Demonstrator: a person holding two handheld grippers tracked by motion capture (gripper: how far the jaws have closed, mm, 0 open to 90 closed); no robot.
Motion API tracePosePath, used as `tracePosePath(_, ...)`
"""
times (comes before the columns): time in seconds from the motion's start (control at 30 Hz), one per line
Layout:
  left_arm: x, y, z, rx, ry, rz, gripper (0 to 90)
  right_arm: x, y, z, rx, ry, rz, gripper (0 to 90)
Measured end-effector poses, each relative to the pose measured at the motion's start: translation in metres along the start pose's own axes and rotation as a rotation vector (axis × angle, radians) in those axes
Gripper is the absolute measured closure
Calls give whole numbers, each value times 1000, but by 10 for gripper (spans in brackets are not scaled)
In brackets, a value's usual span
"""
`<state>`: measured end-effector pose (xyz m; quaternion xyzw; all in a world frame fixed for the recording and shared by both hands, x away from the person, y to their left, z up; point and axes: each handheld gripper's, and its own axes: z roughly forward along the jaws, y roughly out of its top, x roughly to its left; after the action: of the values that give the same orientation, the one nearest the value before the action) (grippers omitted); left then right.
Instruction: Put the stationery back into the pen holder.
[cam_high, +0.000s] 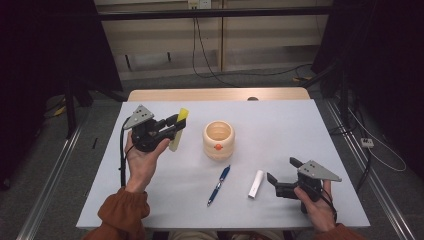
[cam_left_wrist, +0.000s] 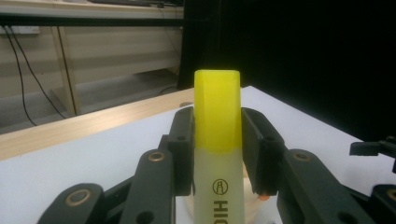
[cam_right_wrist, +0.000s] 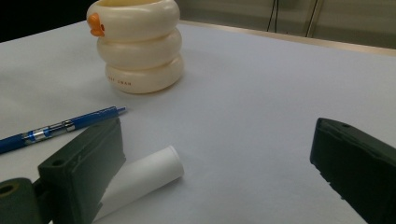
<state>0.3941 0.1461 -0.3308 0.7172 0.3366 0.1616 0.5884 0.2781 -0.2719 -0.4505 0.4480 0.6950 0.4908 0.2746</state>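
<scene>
Left of the cup (cam_high: 218, 140), the left gripper (cam_high: 176, 125) clamps an upright highlighter (cam_high: 178, 129). Right of the cup, the right gripper (cam_high: 281, 175) gapes wide beside a white tube (cam_high: 256, 184).

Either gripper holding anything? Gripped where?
Left gripper clamps the yellow highlighter across its body at the cap's lower edge. Right gripper is open, holding nothing.

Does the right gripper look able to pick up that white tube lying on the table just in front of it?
Probably yes. The right gripper is open, and the white tube lies bare on the table just ahead of its jaws. The blue pen lies apart, beyond the tube, out of the way.
</scene>
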Motion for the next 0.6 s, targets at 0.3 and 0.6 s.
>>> tracePosePath(0.3, -7, 10, 7, -15, -29, 12, 672, -1, 1, 3, 4, 1, 1, 25)
tracePosePath(0.6, -19, 25, 21, -33, -60, 24, 672, -2, 1, 2, -2, 1, 8, 25)
